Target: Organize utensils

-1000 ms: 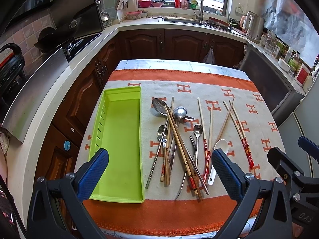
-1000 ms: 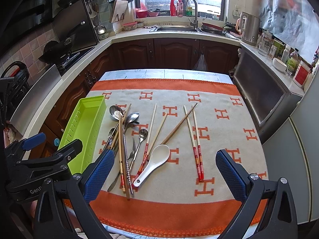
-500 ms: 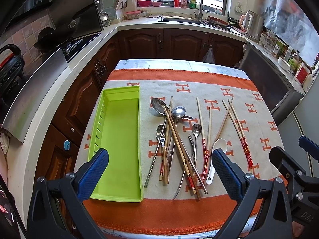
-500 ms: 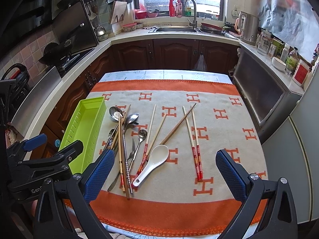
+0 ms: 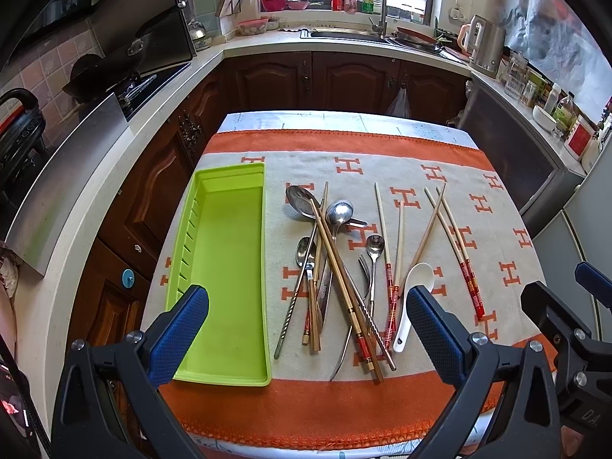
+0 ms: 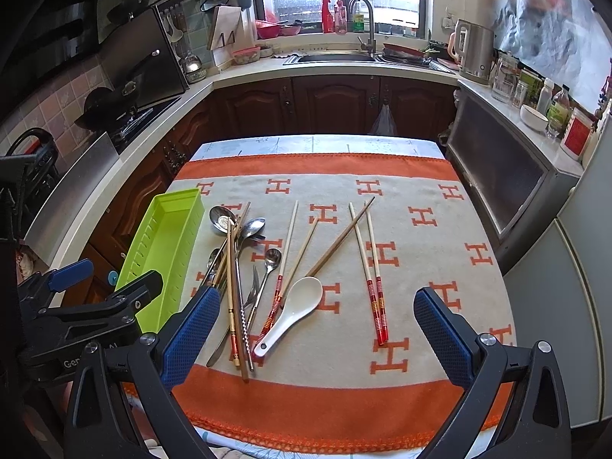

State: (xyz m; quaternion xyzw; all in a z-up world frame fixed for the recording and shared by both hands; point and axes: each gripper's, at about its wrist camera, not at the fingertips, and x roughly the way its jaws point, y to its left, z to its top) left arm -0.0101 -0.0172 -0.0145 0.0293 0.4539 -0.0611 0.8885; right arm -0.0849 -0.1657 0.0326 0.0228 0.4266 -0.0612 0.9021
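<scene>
An empty lime green tray (image 5: 225,267) (image 6: 160,248) lies on the left side of the orange and beige cloth. To its right is a loose heap of metal spoons (image 5: 340,210) (image 6: 252,227), a fork and wooden chopsticks (image 5: 344,283) (image 6: 231,287). A white ceramic spoon (image 5: 415,294) (image 6: 296,306) and a pair of red-tipped chopsticks (image 5: 464,267) (image 6: 373,287) lie further right. My left gripper (image 5: 306,334) hovers open above the near edge, over the tray and heap. My right gripper (image 6: 315,331) is open too, above the white spoon, holding nothing.
The table (image 6: 313,143) stands in a kitchen with dark cabinets (image 6: 332,107) behind it. A stove with a pan (image 5: 126,76) is on the left counter, a sink (image 5: 344,34) at the back, a kettle (image 6: 472,51) and jars on the right counter.
Both grippers have drifted slightly back and up, so the table sits a little lower in view. Nothing on the cloth has moved.
</scene>
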